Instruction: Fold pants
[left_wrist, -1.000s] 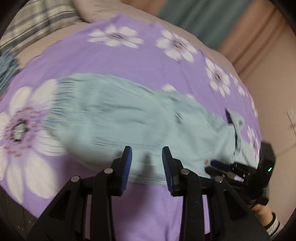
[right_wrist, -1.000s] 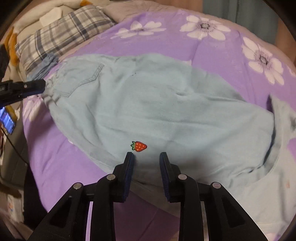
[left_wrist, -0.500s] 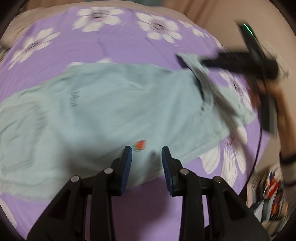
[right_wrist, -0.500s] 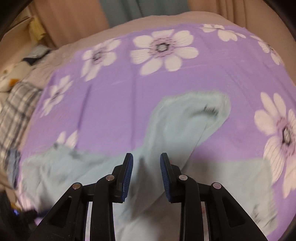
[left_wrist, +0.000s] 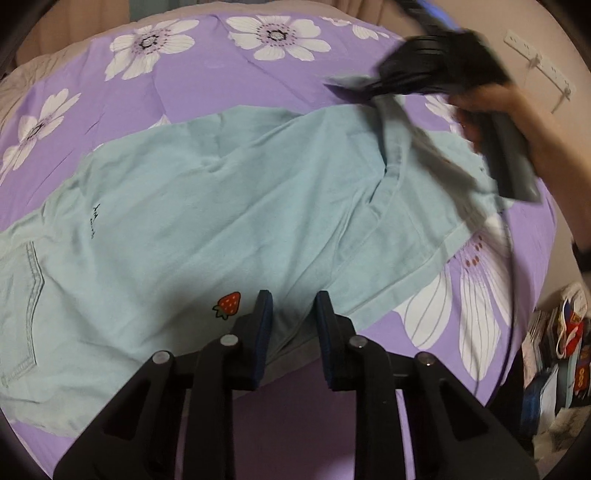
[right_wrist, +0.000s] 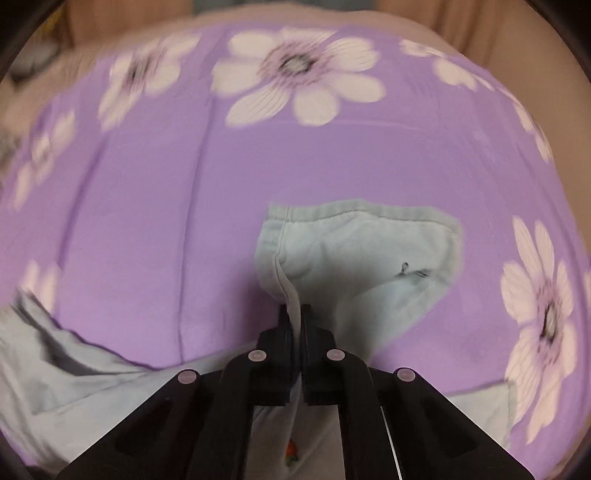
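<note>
Pants (left_wrist: 229, 206), pale blue-green, spread lengthwise across purple flowered bedspread (left_wrist: 207, 85) on bed; strawberry patch (left_wrist: 227, 304) near front edge, back pocket (left_wrist: 22, 295) at far left.

Right gripper (right_wrist: 295, 314): pressed together, pinching hem corner of one leg (right_wrist: 362, 251); cloth strip visible betw. pads, corner lifted off spread.

Left gripper (left_wrist: 293, 310): jaws closing, fabric edge betw. them just right of patch; pads not yet seen pressing on it.

Progress: early, by the look. No completed fold visible; grips being taken at front edge and hem. Left to do: likely leg-over-leg fold, then folding along the length.

Left wrist view only: whole garment, patch, pocket, right gripper w/ person's hand (left_wrist: 491, 107) at upper right, clutter (left_wrist: 557, 354) beside bed. Right wrist view only: close look at pinch, hem stitching, small dark mark (right_wrist: 412, 271) on leg; blurred at edges.
</note>
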